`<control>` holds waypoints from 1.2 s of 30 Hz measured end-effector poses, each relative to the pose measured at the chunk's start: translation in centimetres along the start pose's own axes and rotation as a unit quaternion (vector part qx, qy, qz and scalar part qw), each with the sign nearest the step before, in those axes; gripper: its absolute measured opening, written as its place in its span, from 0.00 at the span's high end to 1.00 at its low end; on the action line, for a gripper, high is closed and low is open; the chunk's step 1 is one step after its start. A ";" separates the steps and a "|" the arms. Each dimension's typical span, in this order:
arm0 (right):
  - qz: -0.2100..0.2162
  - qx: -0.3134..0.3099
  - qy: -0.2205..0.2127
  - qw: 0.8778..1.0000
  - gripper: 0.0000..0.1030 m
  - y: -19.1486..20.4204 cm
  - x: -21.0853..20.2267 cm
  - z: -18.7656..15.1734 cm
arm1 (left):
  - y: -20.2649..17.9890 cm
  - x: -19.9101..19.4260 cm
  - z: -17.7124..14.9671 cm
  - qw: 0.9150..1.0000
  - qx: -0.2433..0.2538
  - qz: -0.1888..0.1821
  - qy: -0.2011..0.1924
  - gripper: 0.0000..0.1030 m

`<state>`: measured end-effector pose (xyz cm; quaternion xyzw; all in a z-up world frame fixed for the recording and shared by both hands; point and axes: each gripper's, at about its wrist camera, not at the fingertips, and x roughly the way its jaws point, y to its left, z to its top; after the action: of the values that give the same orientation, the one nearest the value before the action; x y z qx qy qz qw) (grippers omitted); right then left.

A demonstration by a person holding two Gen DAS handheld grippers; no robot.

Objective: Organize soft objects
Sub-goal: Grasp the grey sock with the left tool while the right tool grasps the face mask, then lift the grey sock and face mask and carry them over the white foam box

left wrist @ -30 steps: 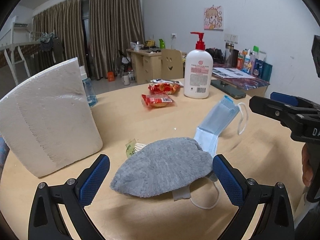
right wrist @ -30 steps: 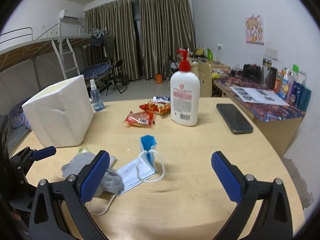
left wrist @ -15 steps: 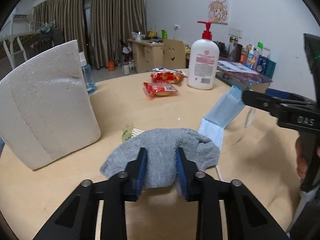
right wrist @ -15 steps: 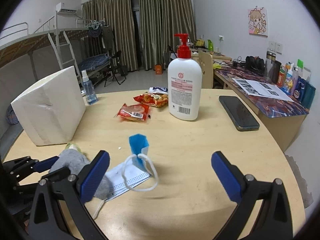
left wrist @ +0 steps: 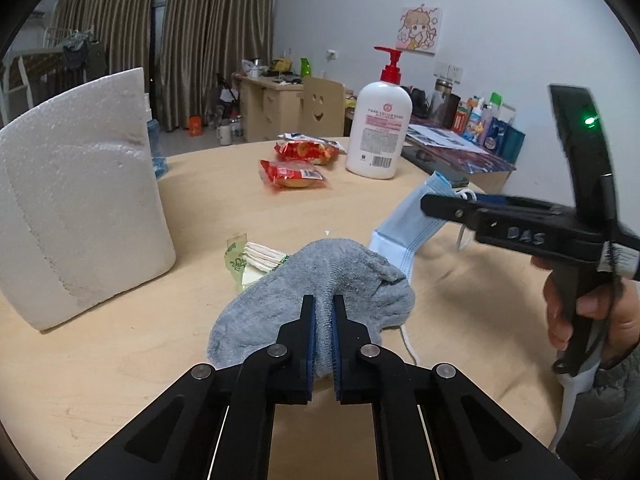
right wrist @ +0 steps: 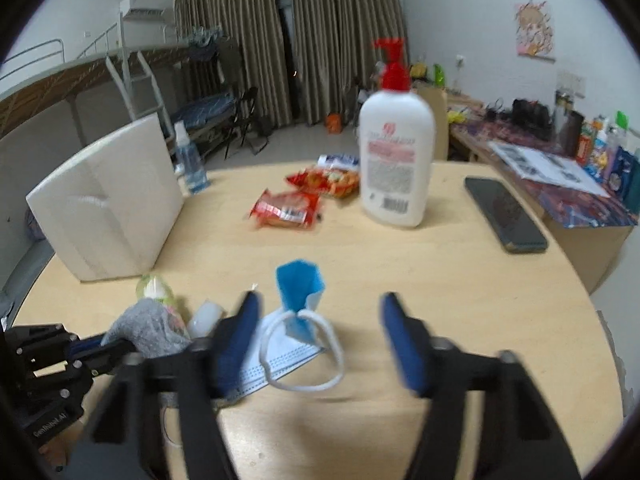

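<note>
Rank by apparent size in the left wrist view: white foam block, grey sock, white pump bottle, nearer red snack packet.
1. White foam block, nearest the camera.
2. Grey sock, also near.
3. White pump bottle.
4. Red snack packet.

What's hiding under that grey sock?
Under the grey sock peek a green-labelled packet and the blue face mask, whose ear loop trails out. The rest is covered.

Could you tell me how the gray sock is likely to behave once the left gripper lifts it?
The sock will probably droop on both sides of the left gripper, which pinches only a bunched fold. It looks like light knit, so it should lift easily. It overlaps the mask, so it might drag that along.
</note>
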<state>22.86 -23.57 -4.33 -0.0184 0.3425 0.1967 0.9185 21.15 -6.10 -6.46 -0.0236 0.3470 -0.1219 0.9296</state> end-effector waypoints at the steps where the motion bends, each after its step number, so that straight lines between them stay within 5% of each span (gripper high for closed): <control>1: -0.002 -0.002 0.005 1.000 0.43 0.0 0.3 0.0 | 0.0 0.0 0.0 1.000 0.001 0.001 -0.001 0.93; 7: 0.043 0.012 0.023 0.999 0.91 -0.2 1.6 -0.3 | -0.1 -0.4 -0.1 1.000 0.010 -0.004 -0.012 0.94; 23: 0.050 0.030 -0.052 0.997 0.93 0.1 -3.9 1.0 | 0.5 -3.5 0.7 0.998 -0.004 -0.010 -0.068 0.94; 36: 0.048 0.031 -0.124 0.991 0.93 0.6 -10.0 0.9 | 1.0 -10.0 2.3 0.990 0.011 0.037 -0.137 0.94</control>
<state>16.38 -26.34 2.78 0.0512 0.2329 0.2307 0.9434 15.61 -2.81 1.54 -0.0171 0.2154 -0.0870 0.9725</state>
